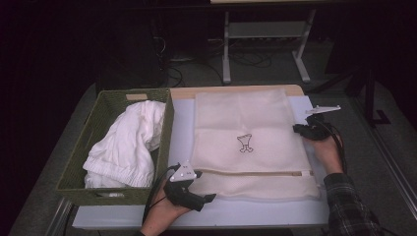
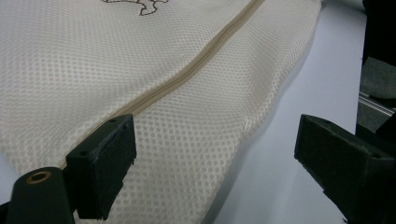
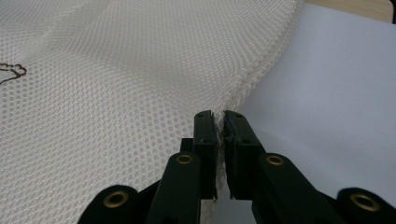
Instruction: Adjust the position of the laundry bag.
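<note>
mesh laundry bag flat on the white table mat, one edge pinched

woven basket (image 1: 98,129) of white clothing (image 1: 129,140) sits left. left gripper (image 1: 209,197) rests at the bag's near left corner, jaws spread wide. the cream mesh laundry bag (image 1: 248,142) has a tan zipper (image 2: 196,70) and a small brown embroidered mark (image 1: 245,143), no readable writing. right gripper (image 1: 298,129) has its jaws pressed together on the bag's right edge.

setting: a lab or test room staged for laundry handling. a desk (image 1: 246,216) with a pale mat stands on grey carpet (image 1: 275,64); behind it, in the dark, loose cables (image 1: 172,73) and a metal equipment frame (image 1: 265,34). a woven basket (image 1: 93,123) holds white clothing (image 1: 128,142).
</note>
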`<state>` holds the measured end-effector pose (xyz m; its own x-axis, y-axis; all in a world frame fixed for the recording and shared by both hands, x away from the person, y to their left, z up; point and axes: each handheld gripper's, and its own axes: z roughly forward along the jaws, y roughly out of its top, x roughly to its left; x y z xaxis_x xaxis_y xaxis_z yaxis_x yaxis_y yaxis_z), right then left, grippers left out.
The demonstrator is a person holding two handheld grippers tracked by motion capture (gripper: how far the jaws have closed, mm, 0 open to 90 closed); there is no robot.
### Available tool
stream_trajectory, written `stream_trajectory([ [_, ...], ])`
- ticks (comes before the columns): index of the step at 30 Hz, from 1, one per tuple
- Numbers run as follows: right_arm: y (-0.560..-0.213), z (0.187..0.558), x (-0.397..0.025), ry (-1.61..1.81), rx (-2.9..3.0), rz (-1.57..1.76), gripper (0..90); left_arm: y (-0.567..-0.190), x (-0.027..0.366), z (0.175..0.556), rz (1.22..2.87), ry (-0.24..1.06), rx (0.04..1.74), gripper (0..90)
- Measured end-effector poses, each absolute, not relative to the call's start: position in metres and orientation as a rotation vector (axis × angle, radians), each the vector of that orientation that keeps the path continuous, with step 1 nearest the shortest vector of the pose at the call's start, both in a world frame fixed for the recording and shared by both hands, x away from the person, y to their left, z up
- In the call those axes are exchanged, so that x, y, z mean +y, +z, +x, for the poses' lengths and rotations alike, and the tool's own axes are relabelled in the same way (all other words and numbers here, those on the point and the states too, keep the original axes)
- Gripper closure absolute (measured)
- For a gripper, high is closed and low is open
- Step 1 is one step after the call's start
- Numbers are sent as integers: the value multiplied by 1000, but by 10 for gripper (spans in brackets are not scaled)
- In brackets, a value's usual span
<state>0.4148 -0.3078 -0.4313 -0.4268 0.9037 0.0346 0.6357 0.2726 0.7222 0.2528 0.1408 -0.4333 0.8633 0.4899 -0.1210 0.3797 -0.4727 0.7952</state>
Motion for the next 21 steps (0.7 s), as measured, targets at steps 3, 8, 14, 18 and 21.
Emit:
stream_trajectory([
  [3, -431, 414, -310, 939, 2167, 1387, 834, -433, 141, 253, 2117, 154, 630, 121],
  [8, -432, 414, -317, 917, 2175, 1383, 828, -433, 141, 253, 2116, 154, 627, 121],
  [14, -438, 416, -325, 880, 2176, 1407, 826, -433, 141, 253, 2117, 153, 626, 120],
  [18, -444, 417, -328, 841, 2180, 1412, 823, -433, 141, 253, 2122, 152, 625, 120],
  [21, -446, 417, -328, 835, 2182, 1417, 806, -433, 141, 253, 2124, 152, 626, 120],
])
